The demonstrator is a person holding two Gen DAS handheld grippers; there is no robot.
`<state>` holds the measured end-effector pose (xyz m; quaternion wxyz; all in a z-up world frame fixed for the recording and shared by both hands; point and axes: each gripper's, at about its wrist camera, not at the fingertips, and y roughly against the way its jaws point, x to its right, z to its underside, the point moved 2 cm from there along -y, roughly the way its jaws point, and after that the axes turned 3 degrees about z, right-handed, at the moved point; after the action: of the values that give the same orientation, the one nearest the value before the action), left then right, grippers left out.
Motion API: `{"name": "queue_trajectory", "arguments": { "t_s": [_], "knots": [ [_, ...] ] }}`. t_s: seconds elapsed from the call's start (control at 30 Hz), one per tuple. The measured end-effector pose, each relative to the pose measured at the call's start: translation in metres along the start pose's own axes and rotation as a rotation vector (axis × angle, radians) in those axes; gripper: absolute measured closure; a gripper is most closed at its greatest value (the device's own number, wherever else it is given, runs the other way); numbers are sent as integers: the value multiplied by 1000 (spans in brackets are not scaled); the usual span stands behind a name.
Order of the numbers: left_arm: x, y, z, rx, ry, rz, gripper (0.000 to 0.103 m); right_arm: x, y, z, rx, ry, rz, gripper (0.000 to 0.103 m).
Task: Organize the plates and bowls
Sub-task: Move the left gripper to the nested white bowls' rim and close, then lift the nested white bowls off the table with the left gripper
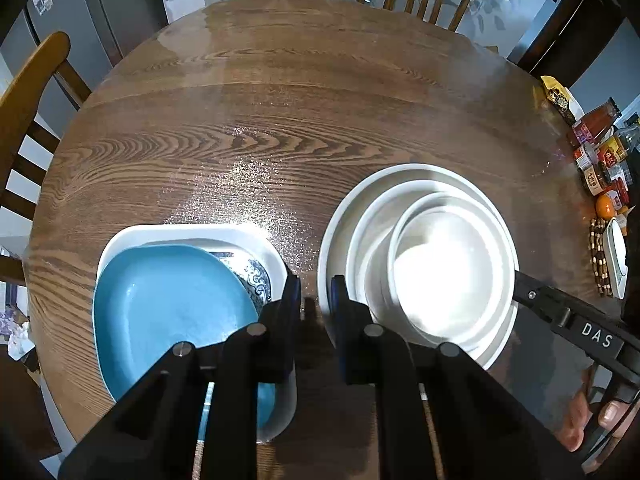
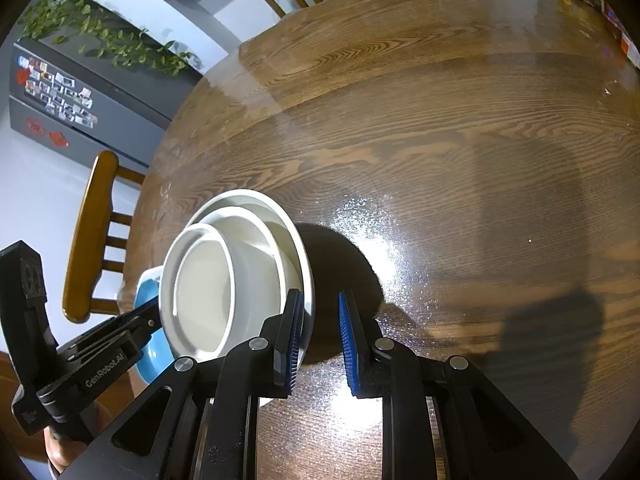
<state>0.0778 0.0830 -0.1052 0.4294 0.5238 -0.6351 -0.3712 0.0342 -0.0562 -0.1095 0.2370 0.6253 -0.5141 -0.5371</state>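
Nested white bowls [image 1: 420,264] on the wooden bench [image 1: 280,120], blue plate [image 1: 168,312] stacked on white square plate [image 1: 188,234] beside them, left hand-held gripper [image 1: 315,300] released over the gap, right hand-held gripper [image 2: 320,336] released beside the bowls

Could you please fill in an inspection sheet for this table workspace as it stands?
Surface: round wooden table, glossy glare.
Job's things: three white bowls nested; blue plate atop a patterned plate in a white square dish.
Clutter: jars and bottles, an orange, at the table's right edge.
Grippers: left gripper and right gripper both have jaws open, empty.
Cables: nothing seen.
Surroundings: wooden chairs, fridge, hanging plant.
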Motion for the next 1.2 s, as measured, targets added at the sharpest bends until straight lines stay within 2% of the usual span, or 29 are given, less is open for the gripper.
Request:
{"name": "queue_trajectory", "arguments": {
  "t_s": [0.67,1.2],
  "knots": [
    [5,2,5,35,-24,-34,92,0,1,1,-1,8,9,82],
    [11,3,7,55,-61,-58,92,-7,1,2,9,40,53,82]
  ]
}}
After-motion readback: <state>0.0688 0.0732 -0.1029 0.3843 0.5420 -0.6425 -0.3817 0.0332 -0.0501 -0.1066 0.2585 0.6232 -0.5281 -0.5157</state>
